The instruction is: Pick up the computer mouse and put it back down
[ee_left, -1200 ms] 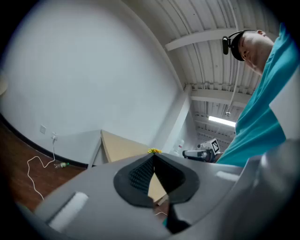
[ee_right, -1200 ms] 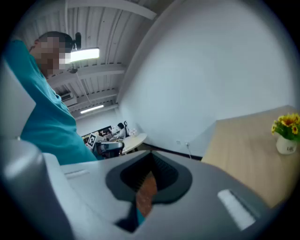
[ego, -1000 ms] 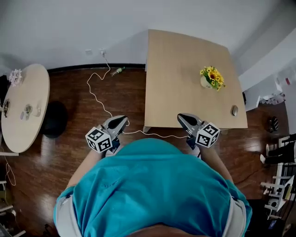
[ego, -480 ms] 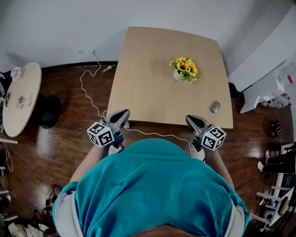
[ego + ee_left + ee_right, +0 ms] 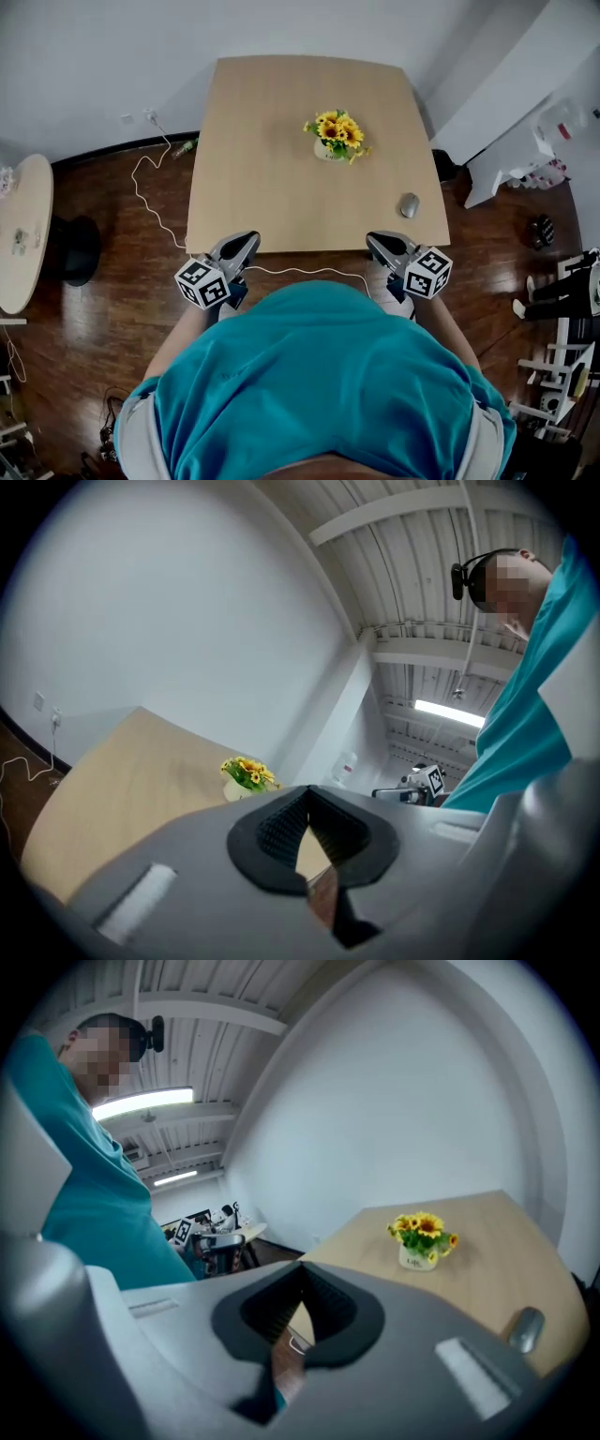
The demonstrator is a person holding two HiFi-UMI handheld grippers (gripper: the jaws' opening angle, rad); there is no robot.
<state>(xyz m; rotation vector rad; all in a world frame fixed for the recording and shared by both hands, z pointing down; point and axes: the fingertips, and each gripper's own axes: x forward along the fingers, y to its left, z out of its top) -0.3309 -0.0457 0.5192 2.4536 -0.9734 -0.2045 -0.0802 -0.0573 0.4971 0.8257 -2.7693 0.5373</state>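
Nearest the head camera, a teal fabric shirt (image 5: 309, 384) fills the lower frame. Just beyond it two smooth grey plastic grippers are held, each bearing one cube with black-and-white square markers. The left gripper (image 5: 248, 240) is seen at the table's near edge towards its left corner, and the right gripper (image 5: 376, 238) at the same edge, right of the middle. In both gripper views the black ribbed pads are pressed together at their tips, with nothing pinched between them. One thin white cable (image 5: 309, 272) is trailed over the glossy dark wooden floor (image 5: 103, 309), passing between the two grippers and away to the left. One squarish table with a pale, matt wooden top (image 5: 272, 178) is placed ahead. One small oval grey computer mouse (image 5: 409, 204) is laid on that top by its right edge, close to the near right corner and apart from both grippers. Farther on, one small white pot of yellow sunflowers (image 5: 335, 137) is set upright. One round pale table (image 5: 21, 234) is seen at the far left, and a plain white wall (image 5: 94, 56) beyond
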